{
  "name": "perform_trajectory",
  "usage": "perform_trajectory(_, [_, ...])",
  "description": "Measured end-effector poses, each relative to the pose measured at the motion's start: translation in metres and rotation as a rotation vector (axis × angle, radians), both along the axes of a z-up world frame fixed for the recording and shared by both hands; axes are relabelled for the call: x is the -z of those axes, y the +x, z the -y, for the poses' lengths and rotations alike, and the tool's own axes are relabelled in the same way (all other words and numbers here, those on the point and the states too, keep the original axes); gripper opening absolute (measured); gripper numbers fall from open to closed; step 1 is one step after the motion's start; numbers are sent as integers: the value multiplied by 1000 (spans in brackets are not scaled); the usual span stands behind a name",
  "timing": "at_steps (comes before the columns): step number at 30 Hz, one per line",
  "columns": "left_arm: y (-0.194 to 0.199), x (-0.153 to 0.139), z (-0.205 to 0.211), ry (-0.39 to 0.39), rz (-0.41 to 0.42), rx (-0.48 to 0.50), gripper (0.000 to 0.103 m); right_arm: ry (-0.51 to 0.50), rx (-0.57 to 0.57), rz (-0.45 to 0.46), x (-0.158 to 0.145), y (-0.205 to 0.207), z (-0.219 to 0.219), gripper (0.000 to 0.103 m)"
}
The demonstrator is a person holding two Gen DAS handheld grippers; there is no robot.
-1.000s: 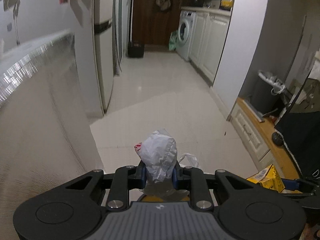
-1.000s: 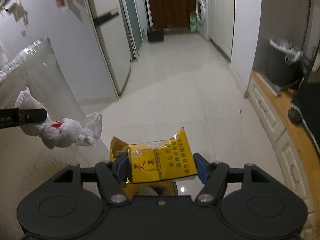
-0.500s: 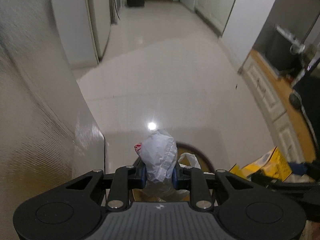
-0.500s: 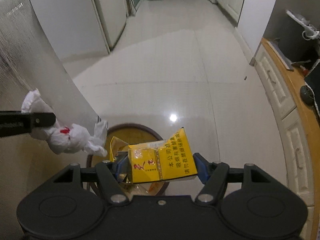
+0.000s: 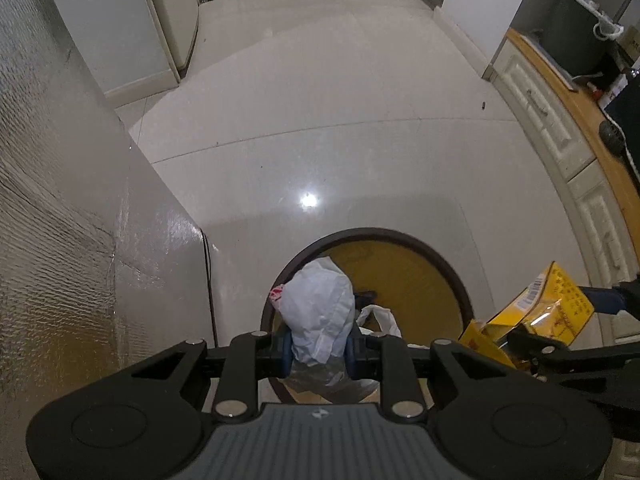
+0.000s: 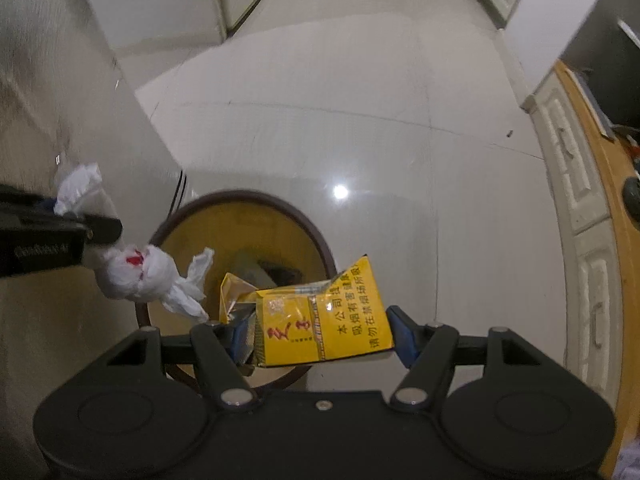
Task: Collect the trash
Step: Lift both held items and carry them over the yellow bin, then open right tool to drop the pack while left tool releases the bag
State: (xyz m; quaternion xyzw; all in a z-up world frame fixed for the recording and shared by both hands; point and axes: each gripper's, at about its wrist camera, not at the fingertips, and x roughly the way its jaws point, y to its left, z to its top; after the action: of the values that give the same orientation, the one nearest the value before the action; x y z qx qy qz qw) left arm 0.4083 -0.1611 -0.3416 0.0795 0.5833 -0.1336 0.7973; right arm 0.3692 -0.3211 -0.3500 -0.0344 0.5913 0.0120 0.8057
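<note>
My left gripper [image 5: 318,354] is shut on a crumpled white tissue wad [image 5: 318,312] with a red spot, held above the left side of a round bin [image 5: 440,260] with a dark rim and yellow inside. The wad [image 6: 136,274] also shows in the right wrist view, in the left gripper [image 6: 86,230]. My right gripper [image 6: 320,338] is shut on a crushed yellow cigarette pack [image 6: 324,328], held over the bin [image 6: 316,232] near its right rim. The pack [image 5: 536,308] shows at the right of the left wrist view. Some trash lies inside the bin.
A silvery textured wall or panel [image 5: 60,220] stands close on the left of the bin. A white cabinet with a wooden top [image 5: 580,128] runs along the right. The tiled floor [image 5: 320,120] stretches ahead toward a white cabinet [image 5: 160,20].
Both grippers have tilted downward and moved over the bin, which now fills the lower middle of both views. Both still hold their trash.
</note>
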Motion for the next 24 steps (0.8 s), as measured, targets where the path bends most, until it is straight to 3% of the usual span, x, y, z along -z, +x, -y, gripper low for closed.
perform_trajectory(10, [11,13,-10,5,-10,6,25,-15,-205,-57,32,17,-33,68])
perform_trajectory(17, [15,23,-6,19,-23,20,26,-5,-279,-81,43,13,-35,70])
perform_trajectory(19, [16,26,-4,19,-26,23,26,-18,-296,-71,45,13,-35,73])
perform_trajectory(21, [15,28,-2,19,-28,32,26,-19,-296,-66,45,13,-36,88])
perform_trajectory(24, [15,31,2,19,-33,47,26,-3,-288,-77,47,12,-34,94])
